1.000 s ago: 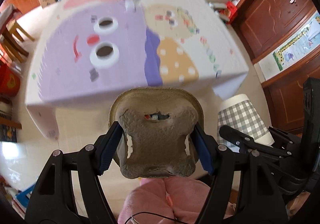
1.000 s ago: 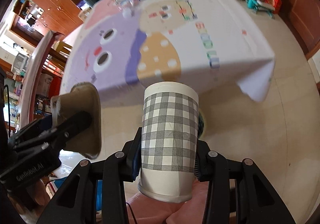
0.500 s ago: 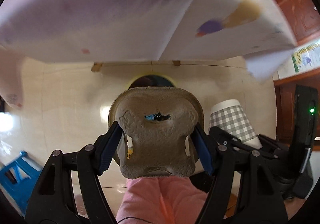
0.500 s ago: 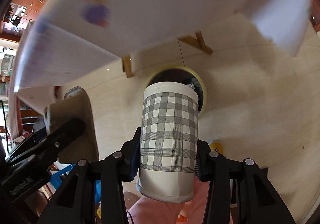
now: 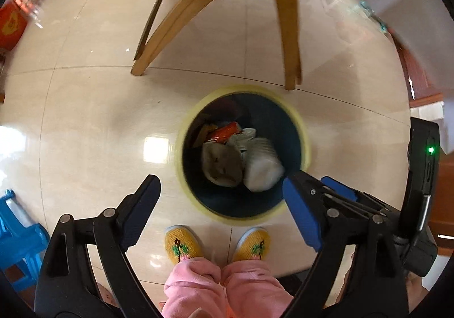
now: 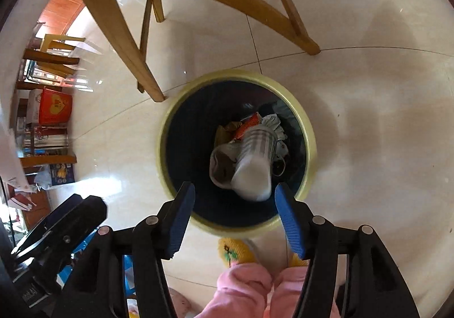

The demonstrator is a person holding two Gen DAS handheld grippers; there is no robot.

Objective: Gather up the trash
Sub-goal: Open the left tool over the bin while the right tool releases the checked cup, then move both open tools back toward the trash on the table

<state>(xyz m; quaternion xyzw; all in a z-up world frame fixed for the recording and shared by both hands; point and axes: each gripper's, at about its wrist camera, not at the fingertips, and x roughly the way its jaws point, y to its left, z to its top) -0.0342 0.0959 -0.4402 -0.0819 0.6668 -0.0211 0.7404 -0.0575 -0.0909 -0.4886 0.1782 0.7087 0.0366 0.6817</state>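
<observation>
A round bin (image 5: 303, 130) (image 6: 308, 125) with a yellow rim and dark inside stands on the floor below both grippers. Inside it lie the brown pulp tray piece (image 5: 222, 163) (image 6: 222, 166) and the grey checked paper cup (image 5: 264, 167) (image 6: 254, 164) on top of other rubbish. My left gripper (image 5: 221, 198) is open above the bin's near edge, with nothing between its fingers. My right gripper (image 6: 234, 206) is also open and empty, right above the cup.
Wooden table legs (image 5: 286, 34) (image 6: 124, 42) stand just beyond the bin. A person's yellow slippers (image 5: 181, 244) and pink trouser legs (image 5: 221, 286) are right behind it. A blue stool (image 5: 17, 233) is at the left; red boxes (image 6: 54, 106) and chairs lie further left.
Both grippers tipped down from the table to the bin and opened. The pulp tray piece left the left gripper and the checked cup left the right; both now lie in the bin.
</observation>
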